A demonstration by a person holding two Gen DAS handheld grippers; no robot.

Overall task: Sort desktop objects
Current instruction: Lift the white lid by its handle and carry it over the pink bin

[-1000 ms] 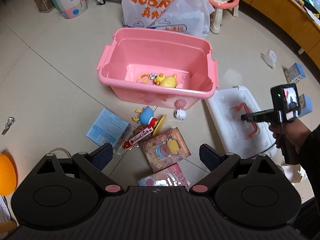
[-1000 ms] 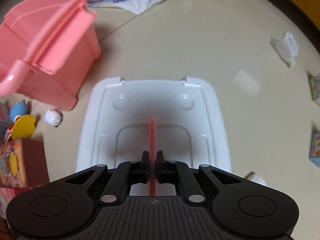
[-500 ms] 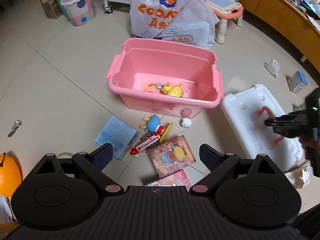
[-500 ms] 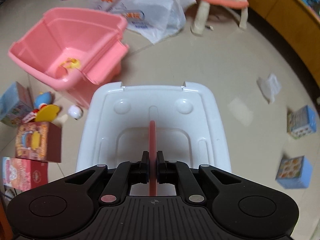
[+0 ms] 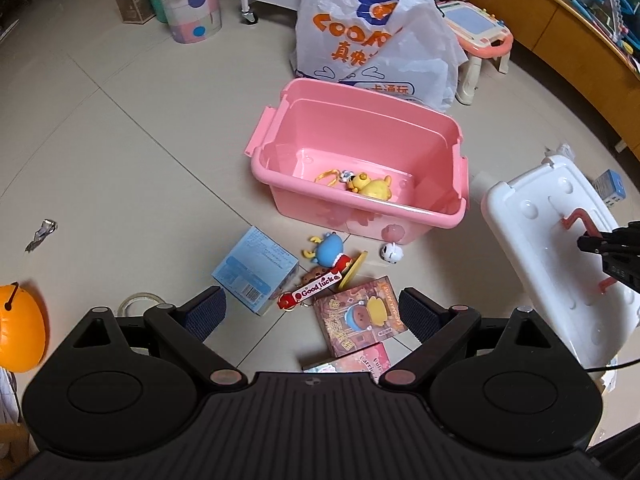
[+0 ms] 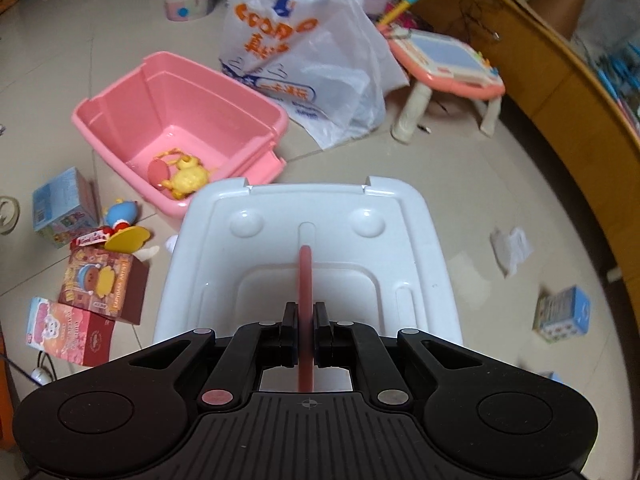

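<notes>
At centre frame, one pink bin (image 5: pixel 360 168) on the floor holds one yellow toy (image 5: pixel 370 186). Right tool (image 6: pixel 306 334) clamps the pink handle (image 6: pixel 306 276) of one white lid (image 6: pixel 304 236), lifted at right. Left tool (image 5: pixel 312 314) gapes empty above two red boxes (image 5: pixel 358 316).

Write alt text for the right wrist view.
The right gripper is shut on the pink handle of a white lid, lifted above the tiled floor. A pink bin holding a yellow toy sits beyond on the left, boxes and toys beside it.
</notes>
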